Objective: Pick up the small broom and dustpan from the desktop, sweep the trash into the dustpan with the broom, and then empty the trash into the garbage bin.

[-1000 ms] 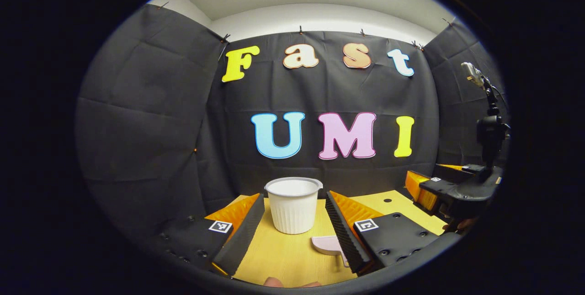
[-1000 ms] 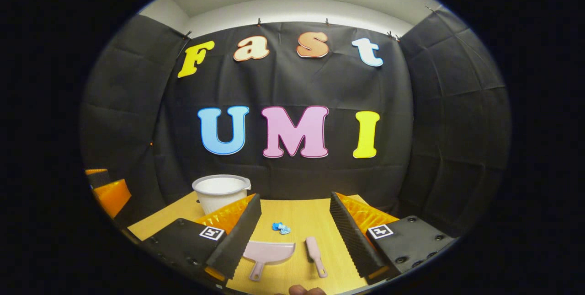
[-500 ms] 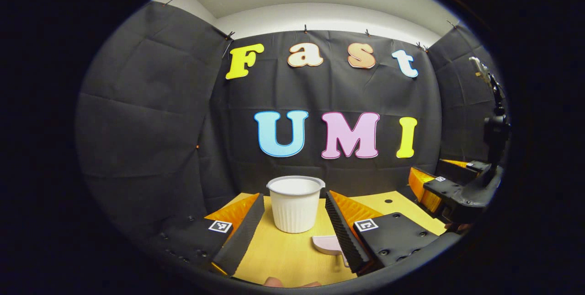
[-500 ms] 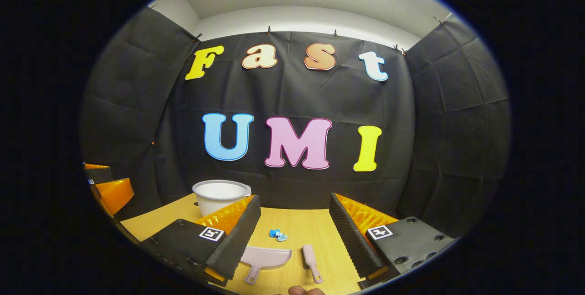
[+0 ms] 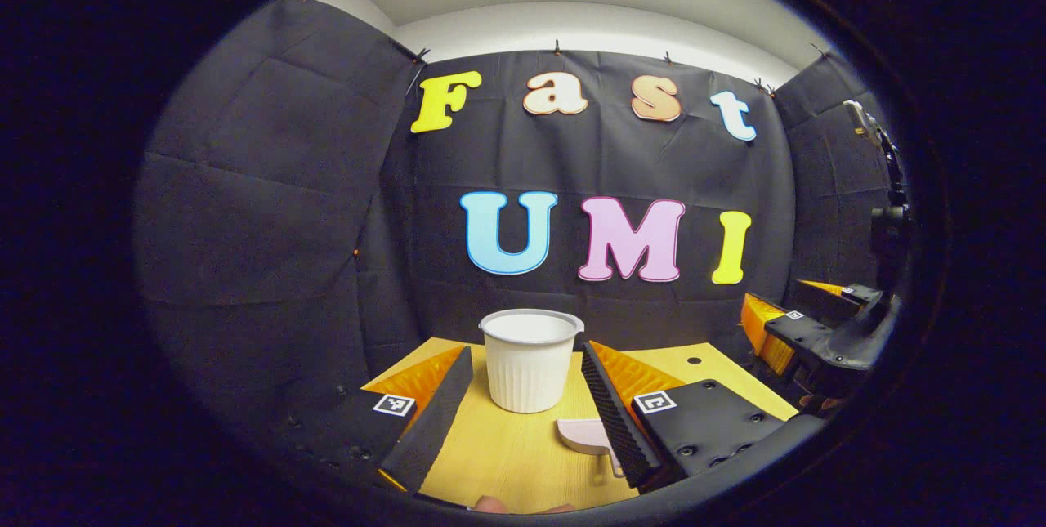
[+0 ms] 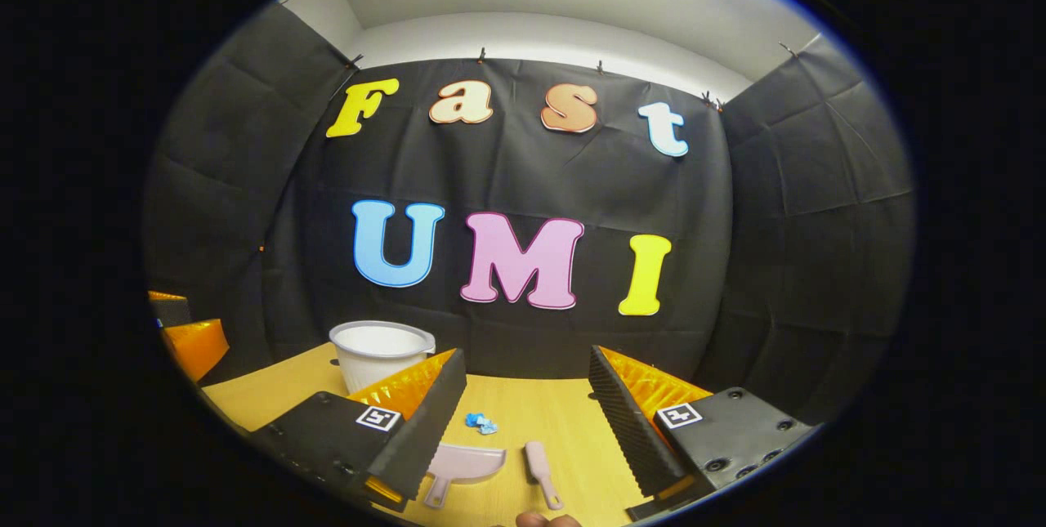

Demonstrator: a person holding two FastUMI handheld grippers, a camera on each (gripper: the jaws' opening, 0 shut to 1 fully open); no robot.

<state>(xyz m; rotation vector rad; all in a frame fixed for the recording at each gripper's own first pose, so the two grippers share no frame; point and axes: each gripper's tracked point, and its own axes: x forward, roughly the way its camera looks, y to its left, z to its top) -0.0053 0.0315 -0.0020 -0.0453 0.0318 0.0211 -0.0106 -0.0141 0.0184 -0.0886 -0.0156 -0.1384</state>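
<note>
Broom (image 6: 542,474) and dustpan (image 6: 460,466) lie side by side on the wooden desktop (image 6: 523,413), both untouched, with the small blue scrap of trash (image 6: 480,423) just beyond them and the white ribbed garbage bin (image 6: 381,352) farther back to the left. Both tools look like thin, light, stiff plastic, likely to skate on the smooth wood if nudged, so each is best taken by its short handle, fingers closing across the narrow stem rather than the flat pan or brush head. In the right gripper view the right gripper (image 6: 527,421) hangs above the desk with its jaws spread wide and nothing between them; the broom sits low between the two fingers, slightly toward the middle, and the dustpan lies partly tucked behind the left finger. In the left gripper view the left gripper (image 5: 527,400) is likewise spread and empty, the bin standing between its fingers, while the dustpan (image 5: 584,435) rests near its right finger, half hidden by it.
</note>
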